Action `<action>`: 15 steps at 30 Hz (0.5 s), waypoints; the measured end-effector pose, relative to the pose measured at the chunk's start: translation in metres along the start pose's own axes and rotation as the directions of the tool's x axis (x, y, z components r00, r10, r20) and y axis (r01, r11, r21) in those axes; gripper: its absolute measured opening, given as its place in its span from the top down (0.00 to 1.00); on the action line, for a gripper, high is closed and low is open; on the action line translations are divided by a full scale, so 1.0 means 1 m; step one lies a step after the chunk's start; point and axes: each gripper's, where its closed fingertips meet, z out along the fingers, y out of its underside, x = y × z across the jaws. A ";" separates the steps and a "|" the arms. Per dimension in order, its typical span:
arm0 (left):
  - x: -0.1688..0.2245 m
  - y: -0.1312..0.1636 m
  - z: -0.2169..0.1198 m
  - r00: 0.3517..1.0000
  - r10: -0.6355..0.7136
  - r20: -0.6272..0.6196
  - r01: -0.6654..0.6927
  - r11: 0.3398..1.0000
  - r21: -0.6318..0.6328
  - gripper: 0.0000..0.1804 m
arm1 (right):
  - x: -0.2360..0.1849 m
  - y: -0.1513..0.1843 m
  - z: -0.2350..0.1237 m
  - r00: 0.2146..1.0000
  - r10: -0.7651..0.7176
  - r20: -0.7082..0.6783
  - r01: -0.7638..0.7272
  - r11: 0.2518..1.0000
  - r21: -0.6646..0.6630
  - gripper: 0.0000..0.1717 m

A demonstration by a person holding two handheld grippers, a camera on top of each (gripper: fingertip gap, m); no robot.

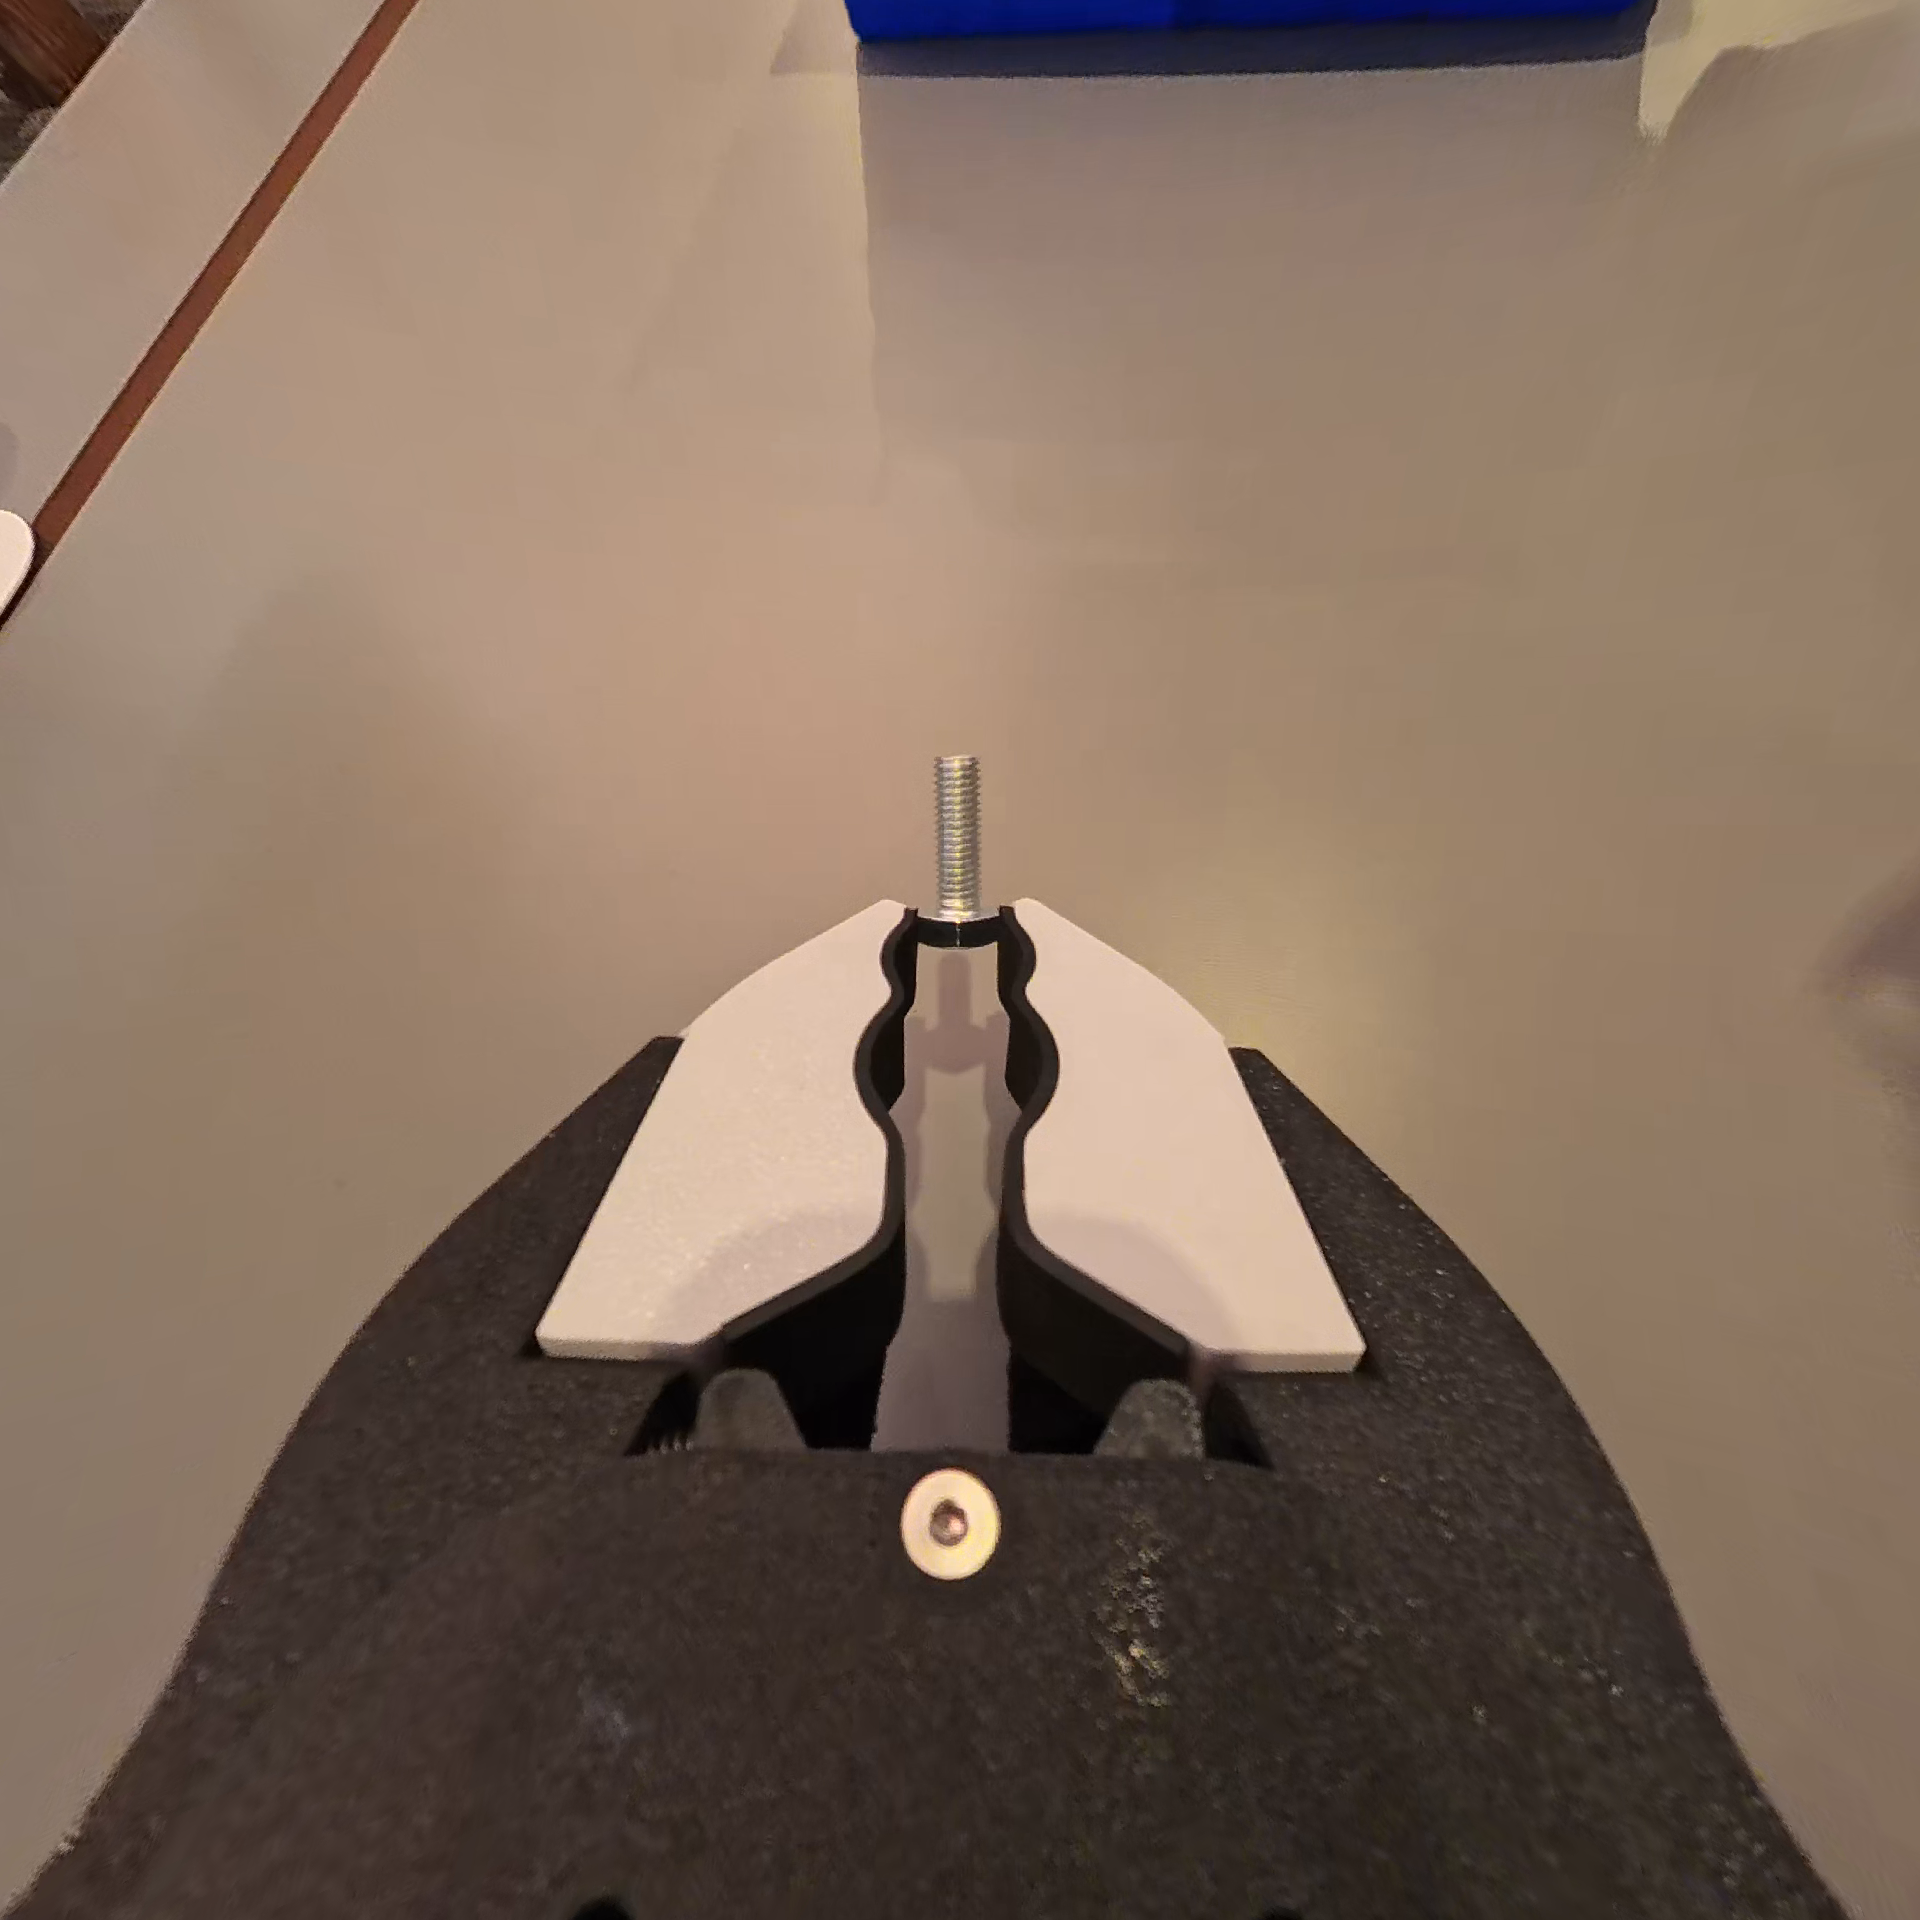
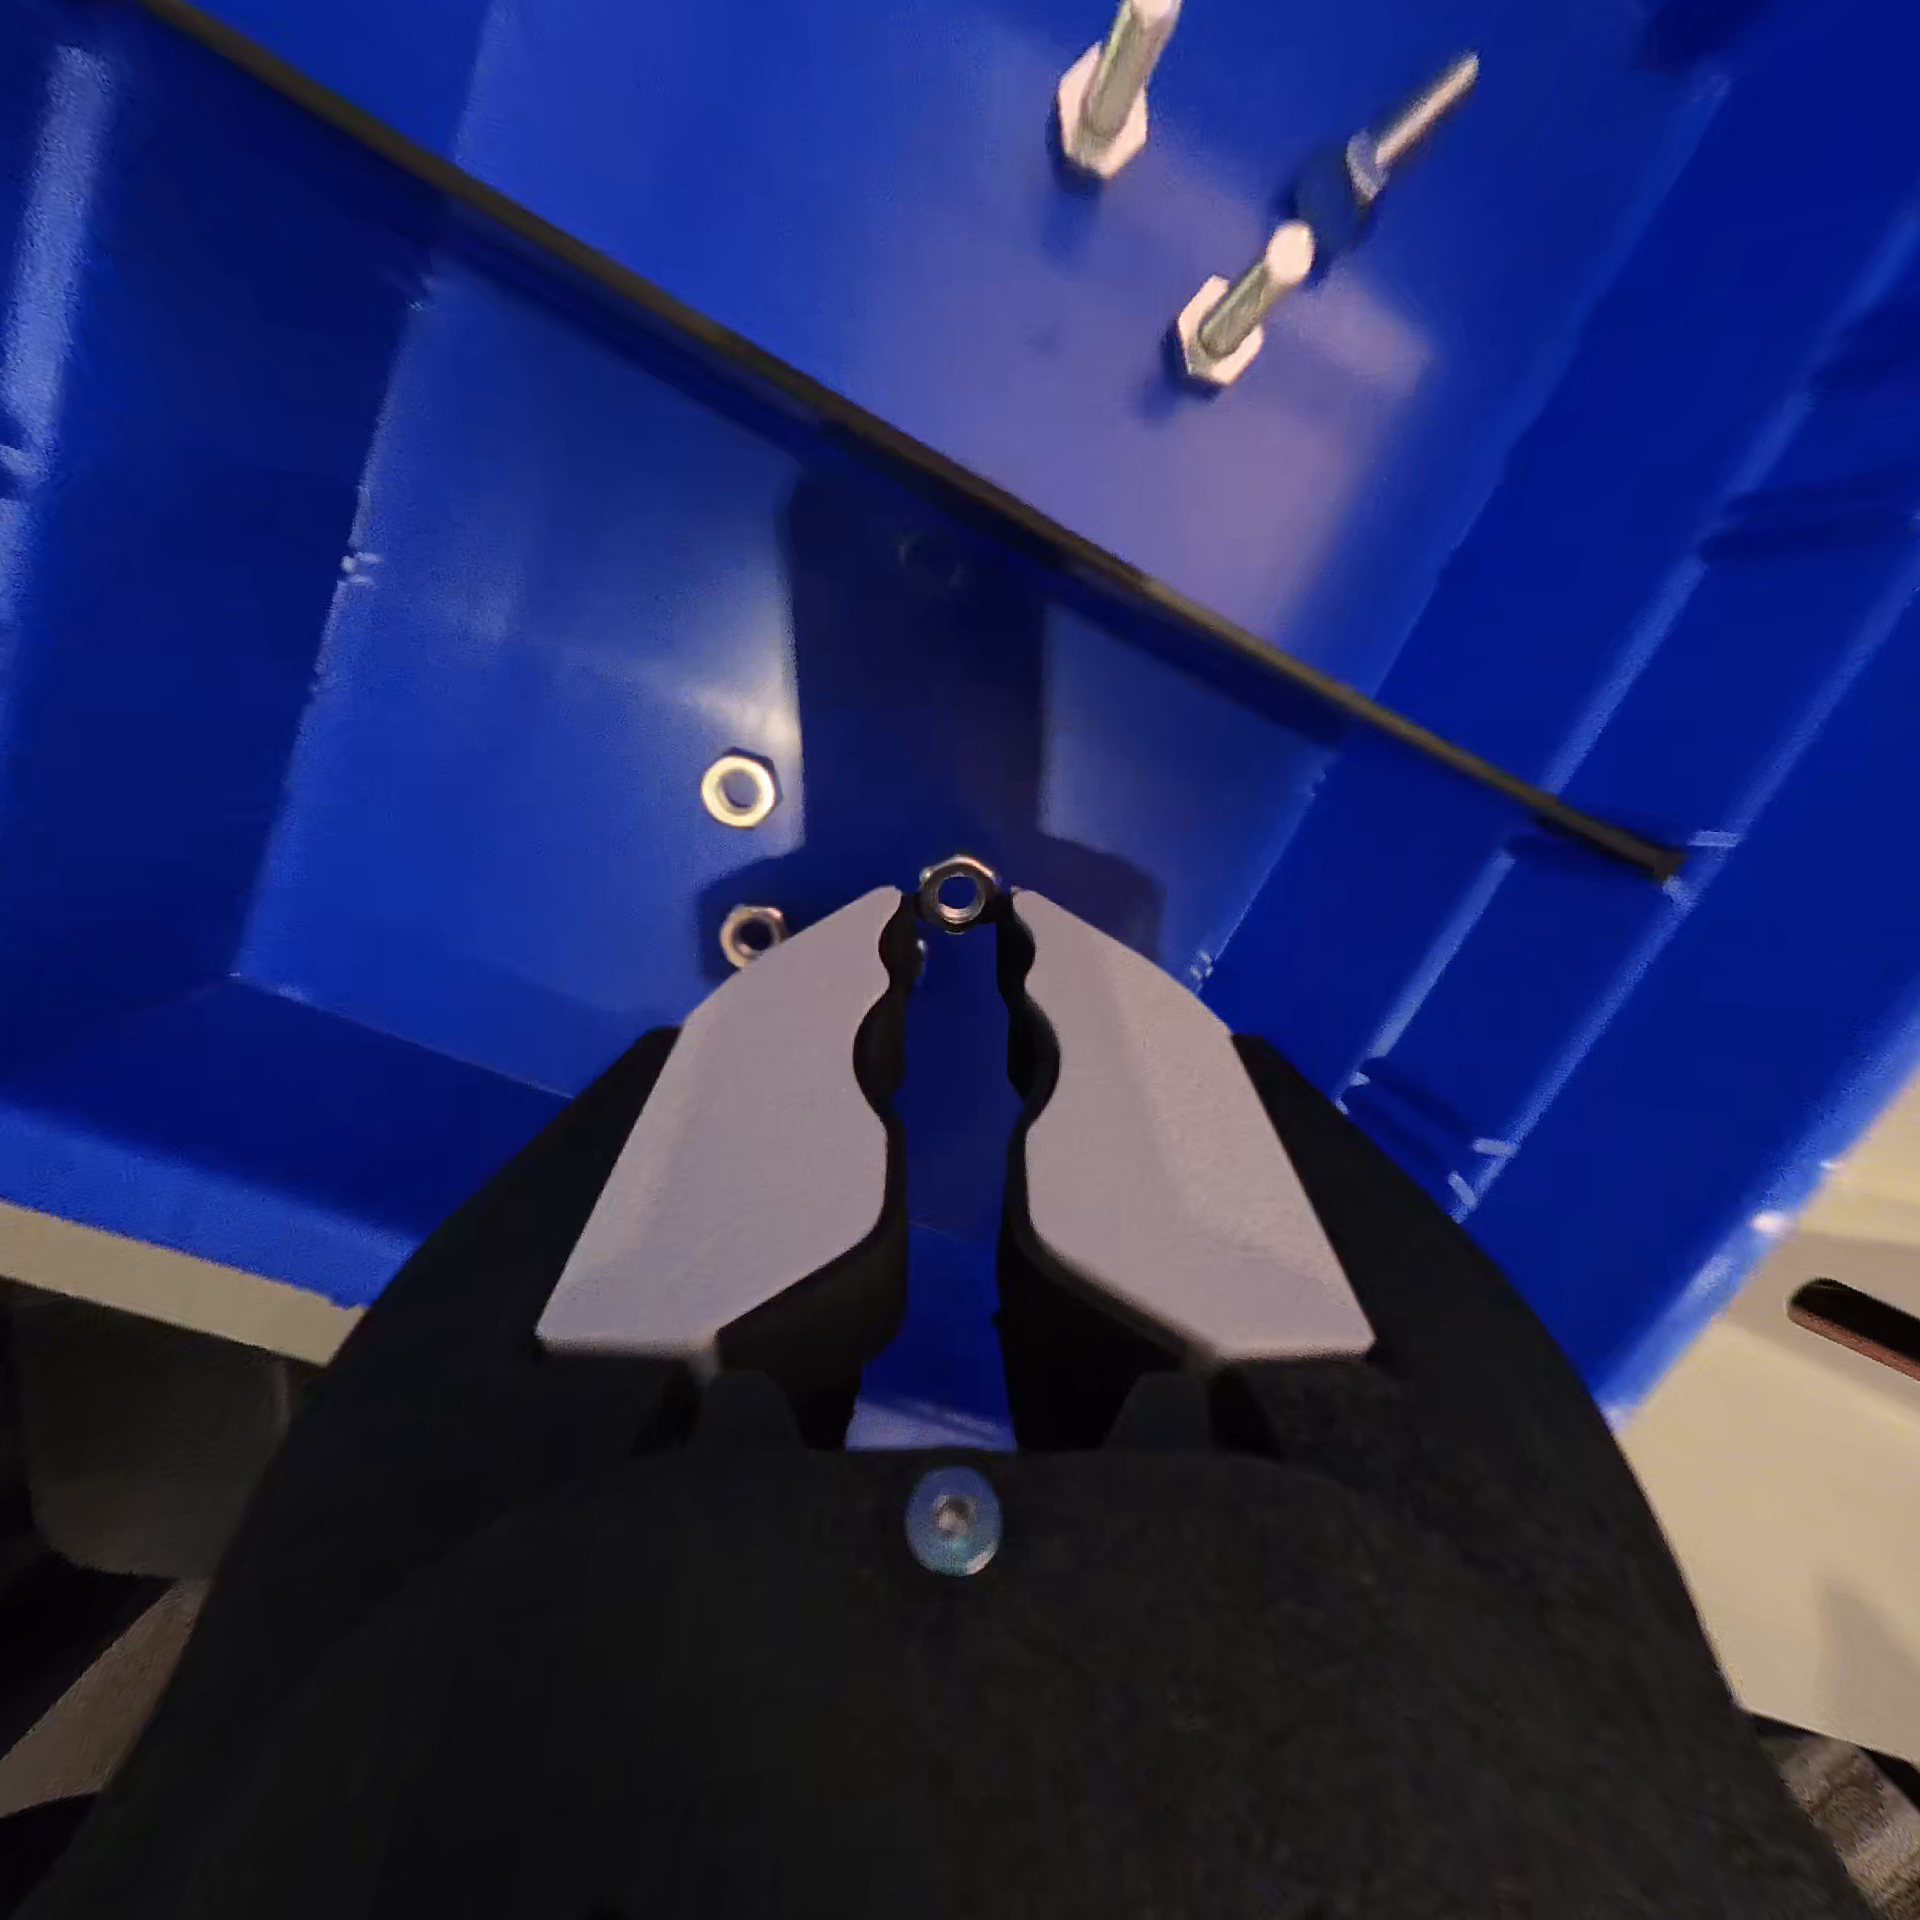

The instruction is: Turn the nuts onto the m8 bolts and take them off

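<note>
Left fingers (image 1: 958, 925) clamp a bolt (image 1: 958, 831) by its head — thread bare. Right fingers (image 2: 956, 914) clamp a nut (image 2: 957, 896) over the bin (image 2: 520, 644) — threading not yet begun.

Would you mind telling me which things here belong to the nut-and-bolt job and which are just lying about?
Part of the job:
- bolt clamped by its head in the left gripper
- nut held in the right gripper
- spare nuts and bolts in the blue bin

Just lying about:
- black rod across the bin
- table
</note>
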 end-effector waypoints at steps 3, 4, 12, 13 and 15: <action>-0.001 0.000 0.000 1.000 -0.005 0.004 0.005 1.000 0.003 0.92 | 0.000 0.006 0.010 0.999 0.016 0.034 -0.015 1.000 -0.008 0.91; -0.001 -0.001 0.000 1.000 -0.005 0.005 0.005 1.000 0.005 0.92 | -0.001 0.007 0.011 0.999 0.018 0.039 -0.018 1.000 -0.005 0.91; -0.003 -0.014 -0.007 1.000 0.002 0.029 -0.004 0.997 0.071 0.92 | -0.036 -0.049 -0.067 0.997 -0.062 0.044 0.045 0.950 0.308 0.85; -0.004 -0.017 -0.008 0.999 0.002 0.032 -0.005 0.996 0.092 0.92 | -0.062 -0.076 -0.089 0.988 -0.143 0.061 0.104 0.901 0.422 0.85; -0.003 -0.024 -0.009 0.999 0.001 0.034 -0.005 0.991 0.133 0.92 | -0.134 -0.123 -0.125 0.923 -0.370 0.102 0.234 0.754 0.614 0.82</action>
